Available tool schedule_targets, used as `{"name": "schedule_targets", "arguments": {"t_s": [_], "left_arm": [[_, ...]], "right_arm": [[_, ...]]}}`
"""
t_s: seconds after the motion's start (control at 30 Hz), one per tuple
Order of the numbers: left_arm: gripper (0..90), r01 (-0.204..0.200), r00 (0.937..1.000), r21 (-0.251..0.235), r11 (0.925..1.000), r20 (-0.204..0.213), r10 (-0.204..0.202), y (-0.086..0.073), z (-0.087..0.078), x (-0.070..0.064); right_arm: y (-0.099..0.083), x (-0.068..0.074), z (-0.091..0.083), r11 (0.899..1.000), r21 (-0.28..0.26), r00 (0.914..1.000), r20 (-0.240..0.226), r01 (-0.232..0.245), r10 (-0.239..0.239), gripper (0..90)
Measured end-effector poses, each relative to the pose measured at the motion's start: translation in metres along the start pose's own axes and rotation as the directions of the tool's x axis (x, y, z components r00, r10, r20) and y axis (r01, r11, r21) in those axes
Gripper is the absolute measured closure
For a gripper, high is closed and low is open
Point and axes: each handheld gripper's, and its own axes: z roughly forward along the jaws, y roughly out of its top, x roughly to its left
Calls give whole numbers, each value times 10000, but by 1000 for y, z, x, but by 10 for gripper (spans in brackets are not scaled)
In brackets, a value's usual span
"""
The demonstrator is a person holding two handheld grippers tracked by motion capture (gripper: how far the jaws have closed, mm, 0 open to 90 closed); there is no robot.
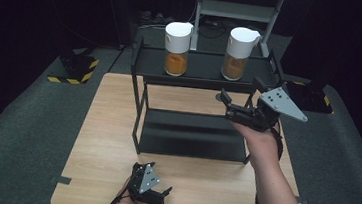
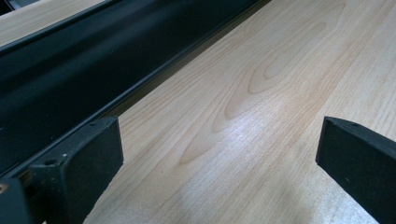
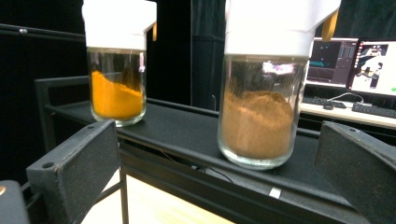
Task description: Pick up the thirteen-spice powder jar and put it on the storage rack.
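Note:
Two glass jars with white lids stand on the top shelf of a black rack (image 1: 202,71): the left jar (image 1: 176,49) holds bright orange powder, the right jar (image 1: 237,53) holds brown powder. My right gripper (image 1: 240,95) is open, raised in front of the rack's right end and aimed at the brown jar (image 3: 264,88), which stands just beyond its jaws; the orange jar (image 3: 116,63) is farther left. My left gripper (image 1: 162,193) is open, low over the wooden table (image 1: 110,140) near its front edge, with bare wood (image 2: 243,116) between its jaws.
The rack's lower shelf (image 1: 193,138) sits on the table; its edge (image 2: 93,79) runs past the left gripper. A grey metal stand (image 1: 238,9) rises behind the rack. Monitors and a keyboard (image 3: 355,60) lie far behind. Dark floor surrounds the table.

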Motion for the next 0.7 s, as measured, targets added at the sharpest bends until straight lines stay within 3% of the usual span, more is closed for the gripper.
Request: {"name": "schedule_targets", "arguments": {"t_s": [0.3,0.7], "left_arm": [[10,-61,10000,-6,10000,29,61,0,0,0],[10,-152,9999,55,9999,-12,152,1,0,-2]], "right_arm": [[-14,6,-12,9988,324,9993,-136,355,-350,0],[-59,5,-35,9928,1074,9985,-199,522,-503,0]]}}
